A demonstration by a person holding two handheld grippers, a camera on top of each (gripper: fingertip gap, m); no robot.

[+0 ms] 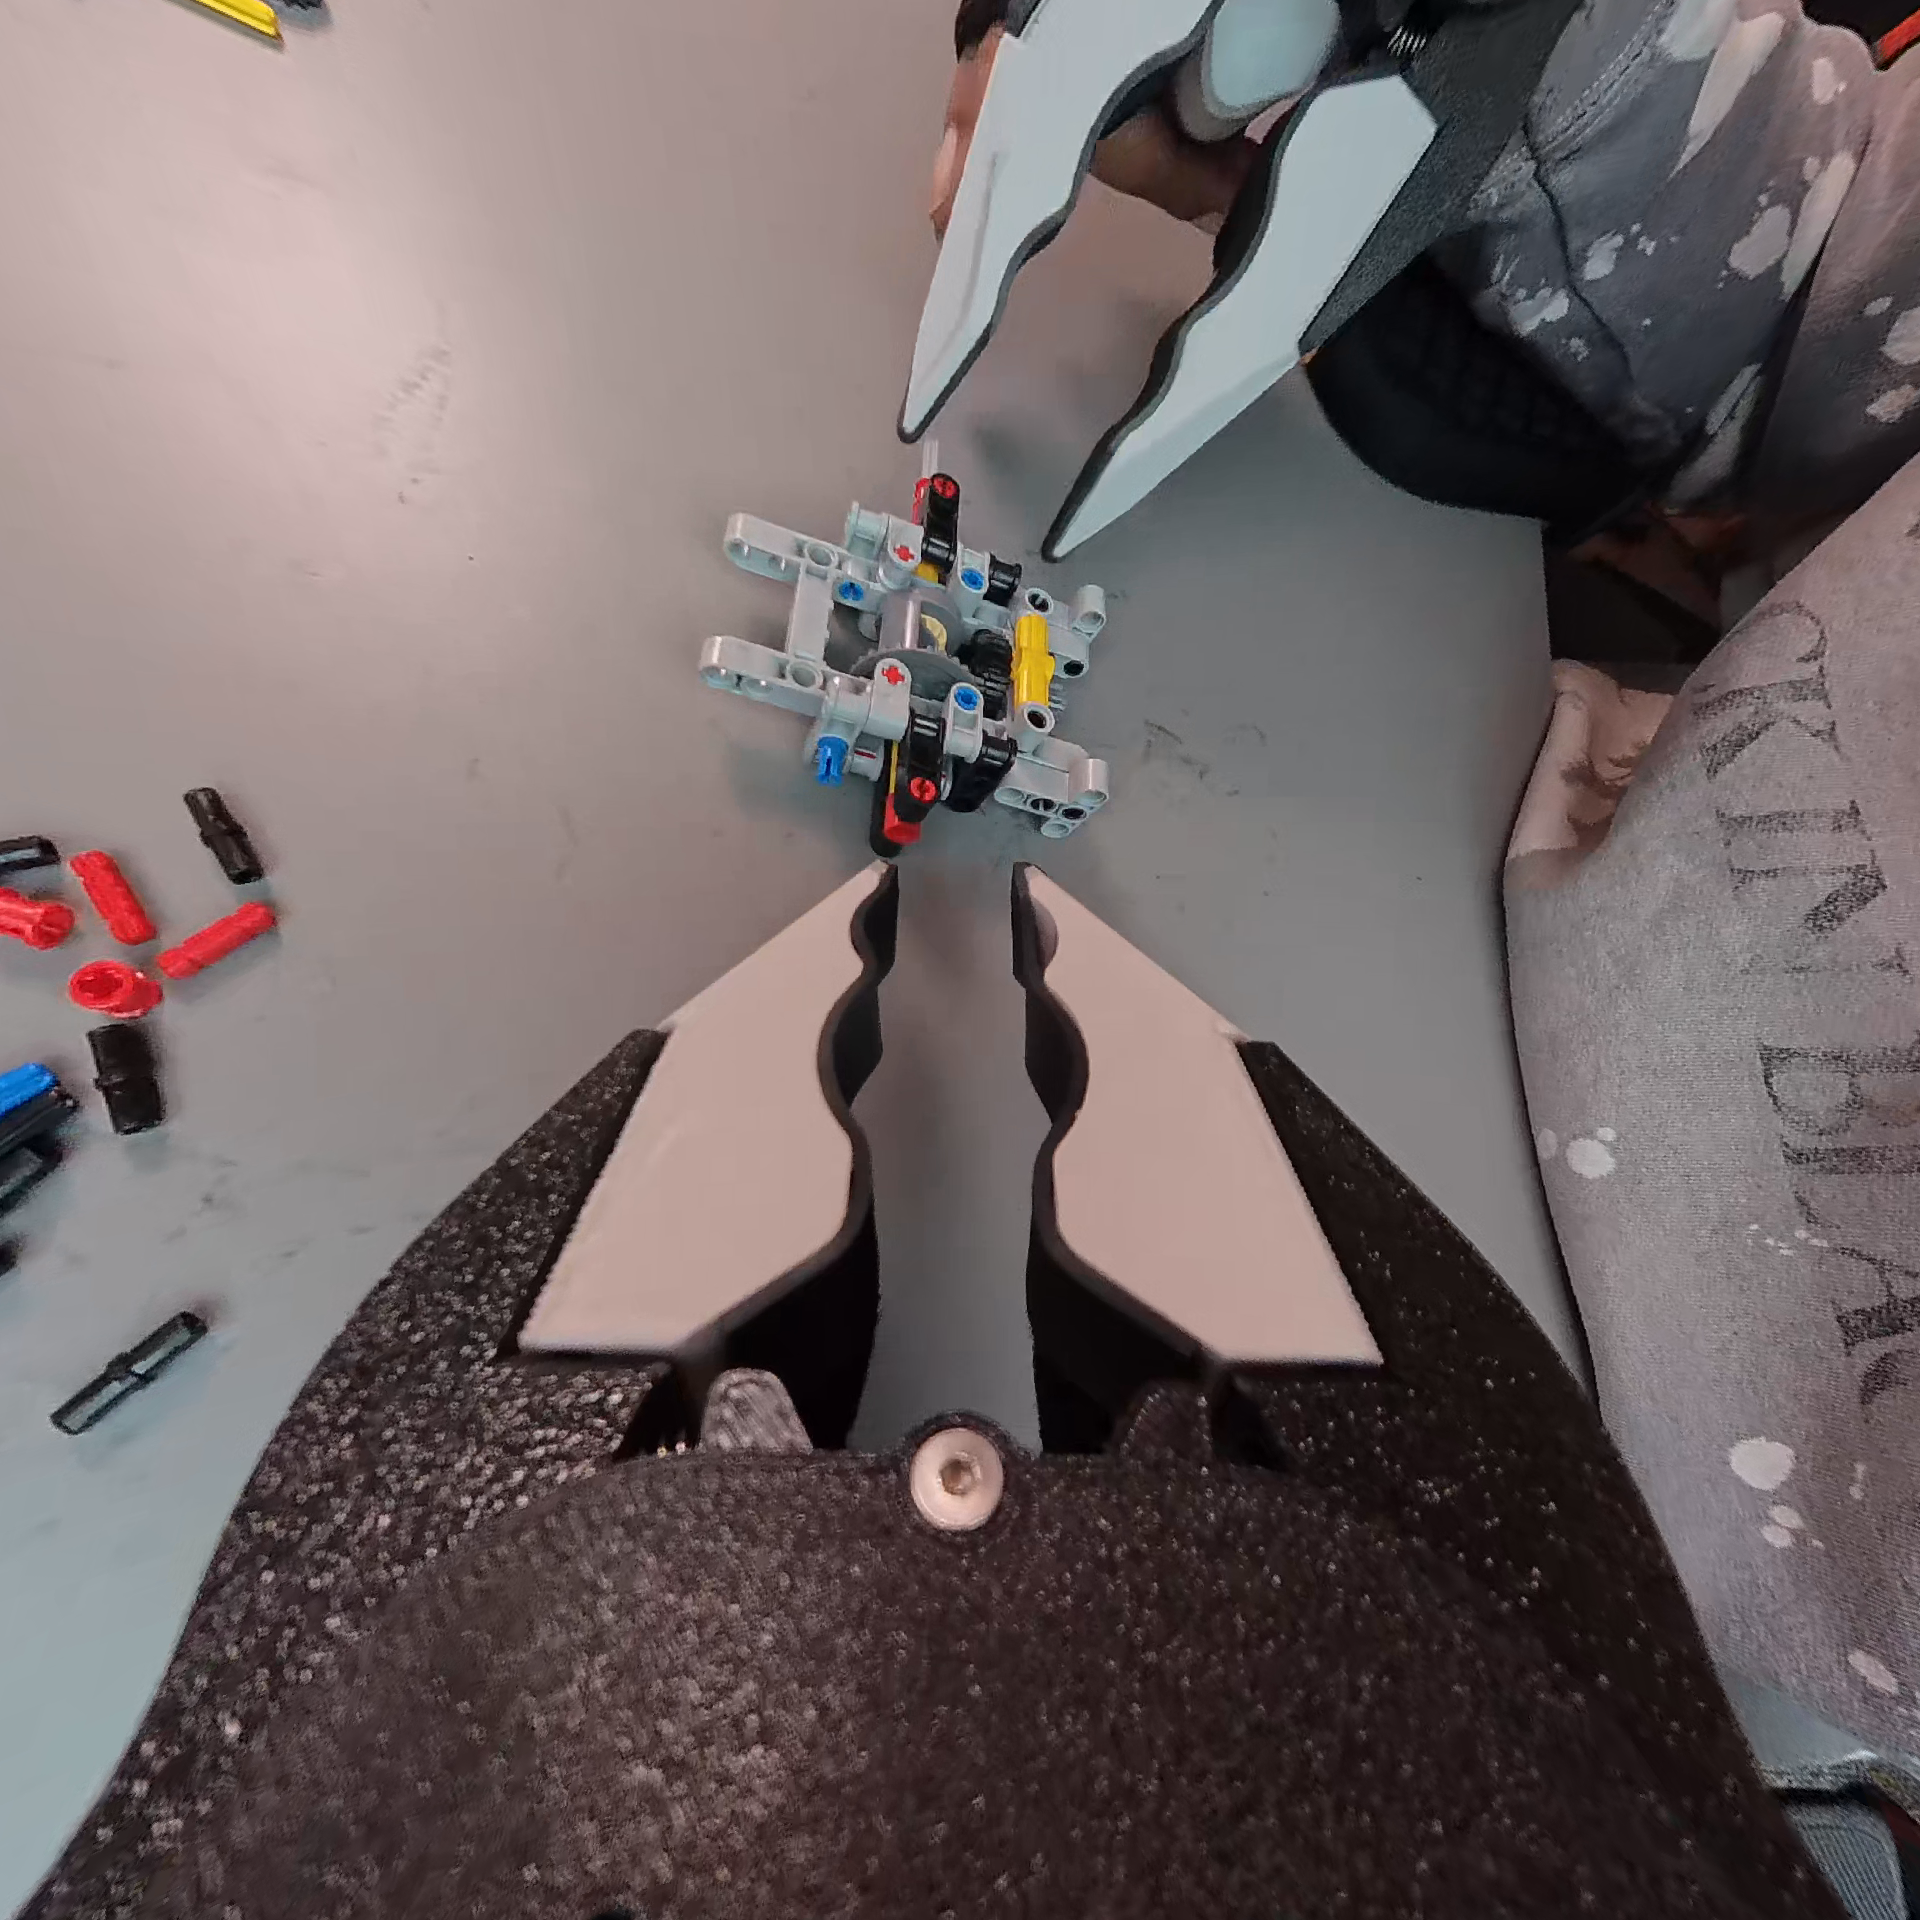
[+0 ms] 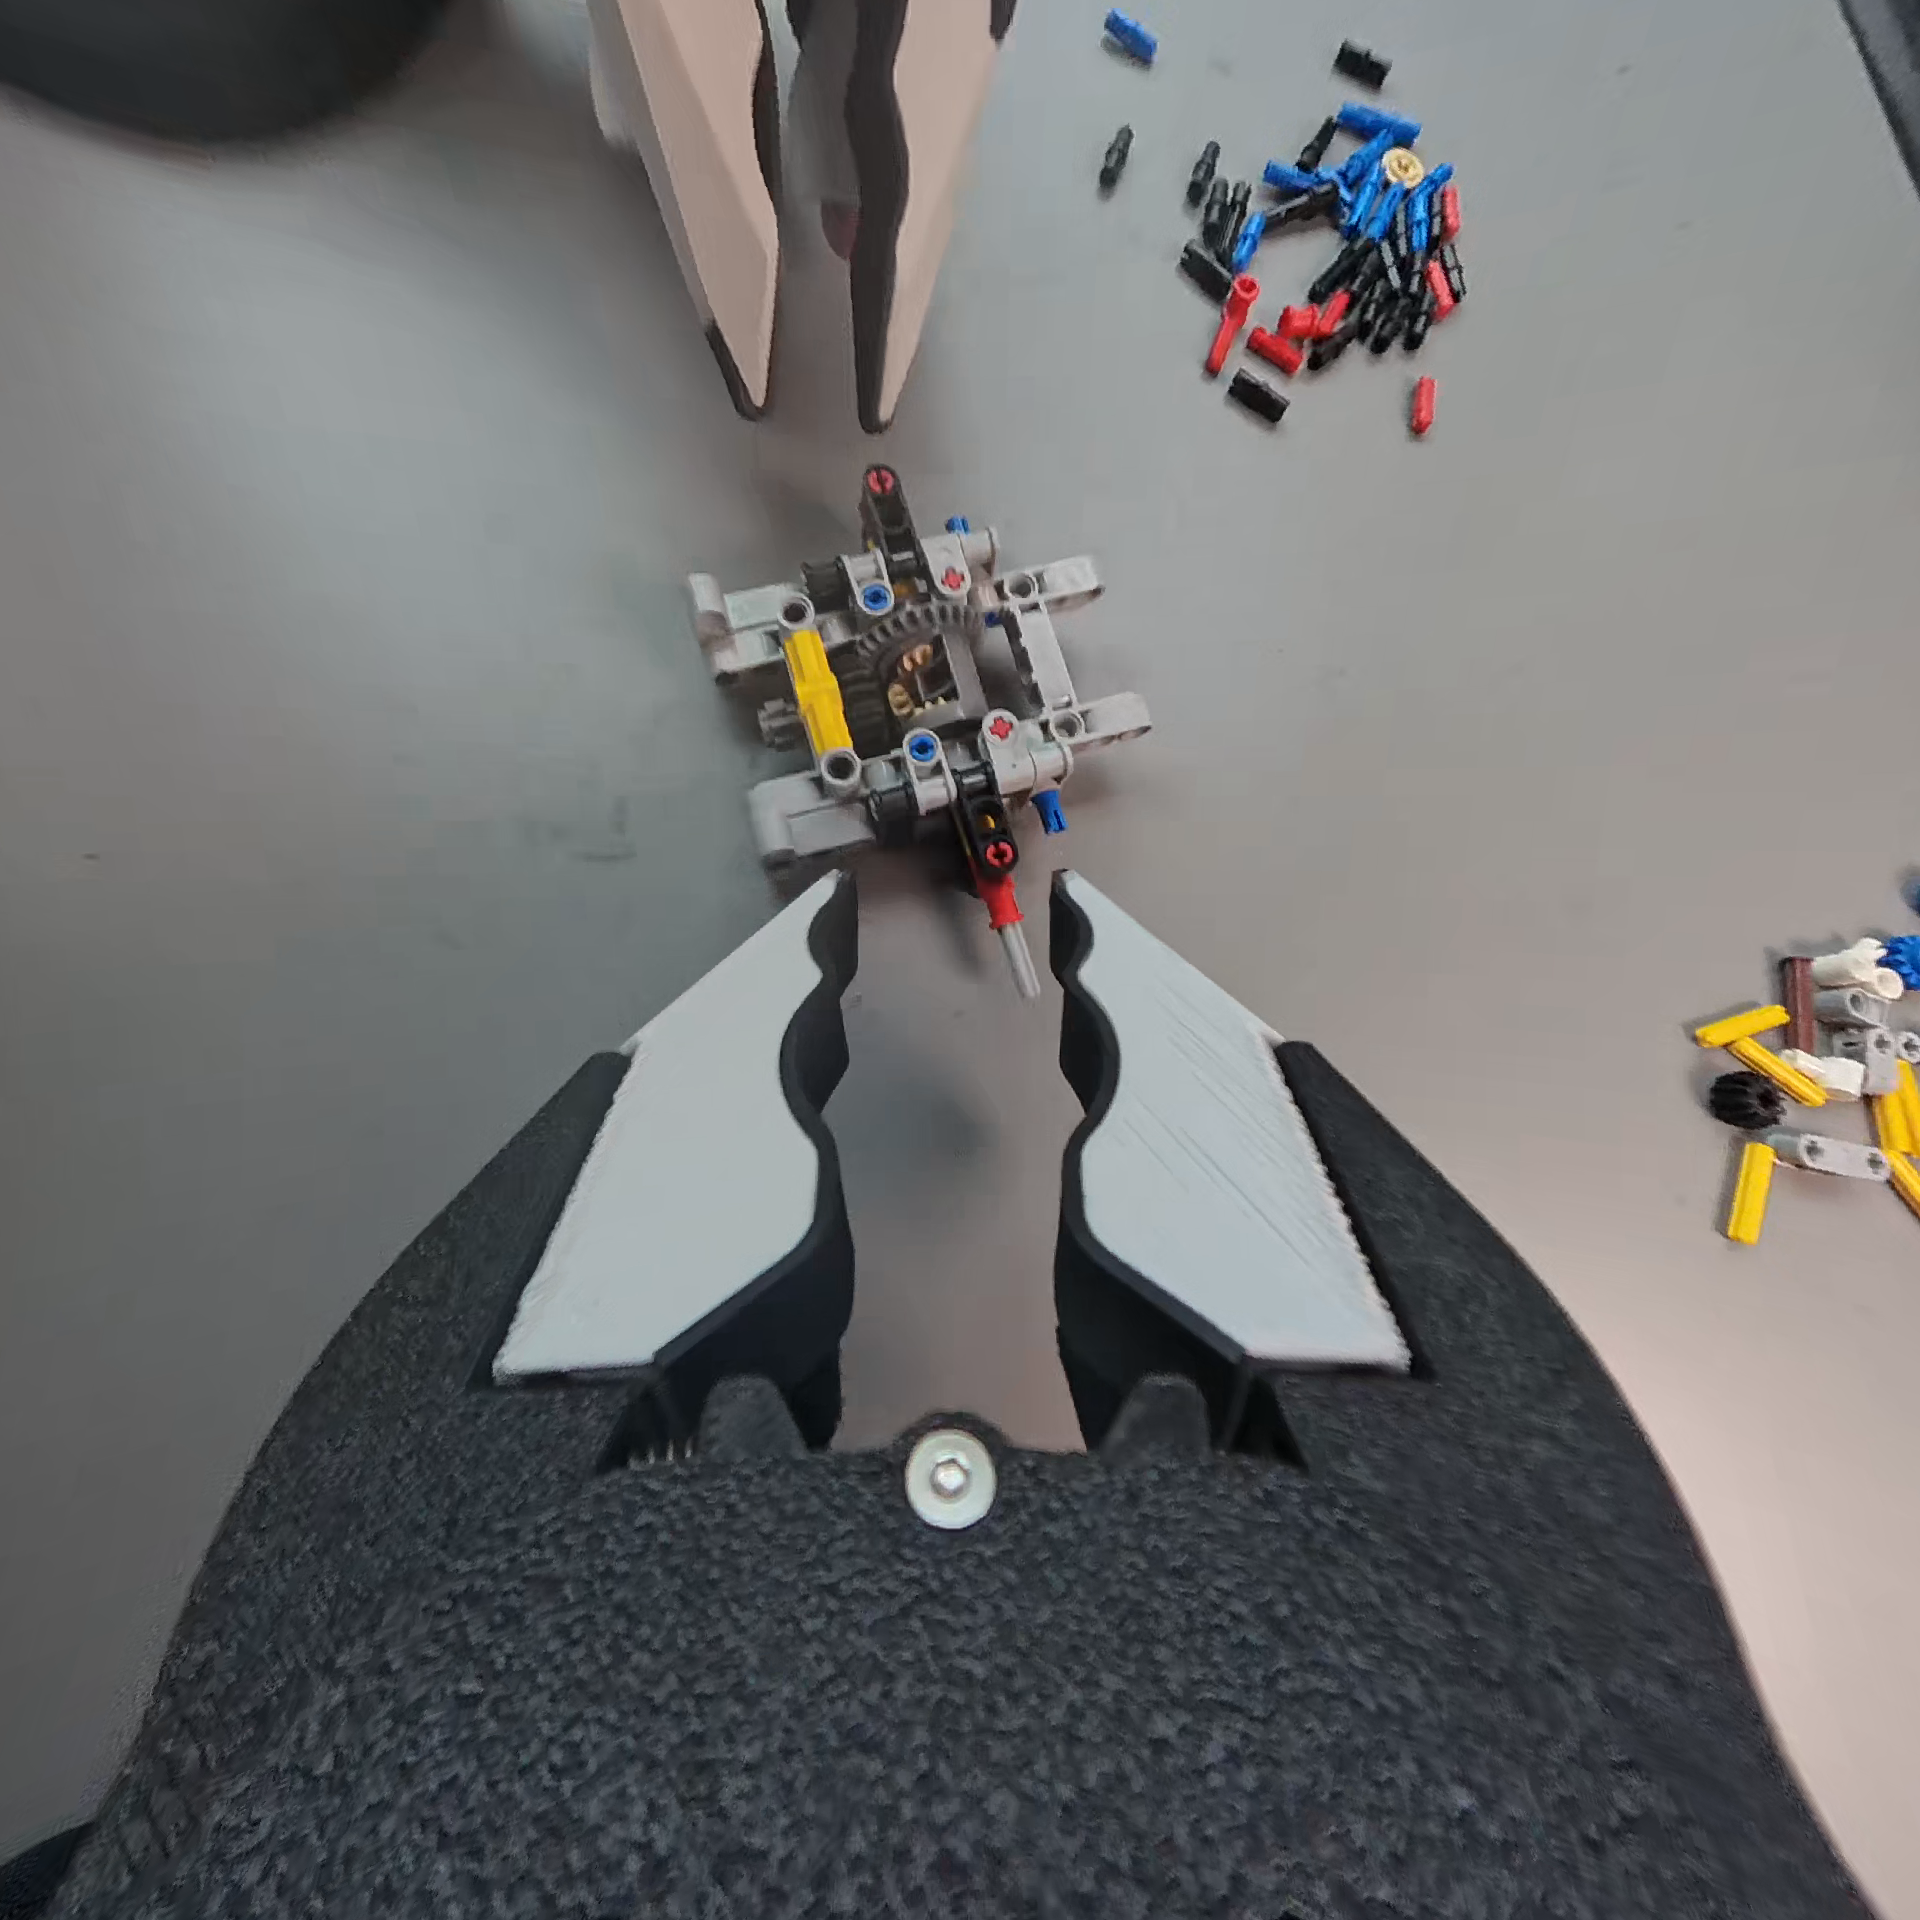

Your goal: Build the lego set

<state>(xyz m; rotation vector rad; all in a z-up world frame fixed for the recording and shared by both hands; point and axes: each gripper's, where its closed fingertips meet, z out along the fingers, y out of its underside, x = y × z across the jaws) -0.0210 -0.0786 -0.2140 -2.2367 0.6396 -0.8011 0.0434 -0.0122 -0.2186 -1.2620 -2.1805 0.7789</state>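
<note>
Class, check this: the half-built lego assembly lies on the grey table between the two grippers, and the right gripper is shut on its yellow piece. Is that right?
Not quite. The right gripper is open and holds nothing, as the right wrist view shows; the lego assembly and its yellow piece lie free on the table.

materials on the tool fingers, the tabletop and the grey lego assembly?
Left tool fingers: pale matte plates edged in black, likely printed plastic; faint layer lines. Flat grey tabletop: smooth, semi-matte, scuffed, probably laminate. Grey lego assembly: glossy moulded plastic with crisp pin holes.
</note>
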